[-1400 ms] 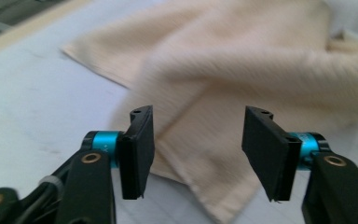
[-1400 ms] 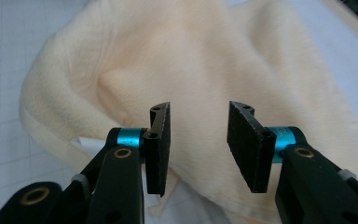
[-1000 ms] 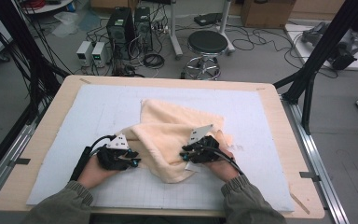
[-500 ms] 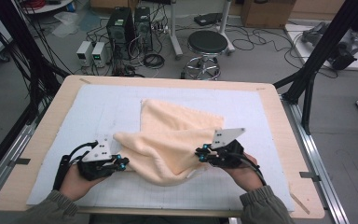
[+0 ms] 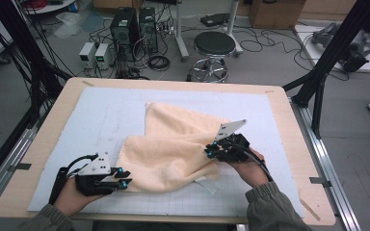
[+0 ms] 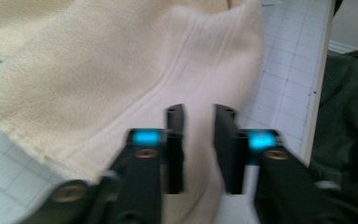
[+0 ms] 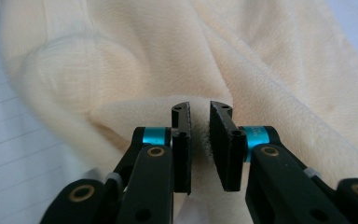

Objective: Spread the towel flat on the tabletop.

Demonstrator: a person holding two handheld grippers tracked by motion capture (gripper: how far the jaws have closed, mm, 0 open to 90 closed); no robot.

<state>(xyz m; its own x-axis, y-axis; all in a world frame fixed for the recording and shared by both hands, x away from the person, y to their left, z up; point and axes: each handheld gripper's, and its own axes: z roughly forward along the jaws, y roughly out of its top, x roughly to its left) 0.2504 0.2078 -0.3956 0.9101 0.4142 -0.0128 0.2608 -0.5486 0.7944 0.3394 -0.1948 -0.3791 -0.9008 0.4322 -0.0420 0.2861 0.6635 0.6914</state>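
Tabletop: right gripper lifts towel.

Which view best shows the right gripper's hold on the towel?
The right gripper view: the right gripper has a towel fold pinched between its jaws. The high view shows that gripper at the towel's right edge, jaws hidden. The left gripper view shows towel, not that grip.

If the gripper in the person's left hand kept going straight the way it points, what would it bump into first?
Most likely the cream towel. The left gripper has its jaws apart with towel edge lying between and just ahead of them, so cloth comes first, though depth is hard to judge.
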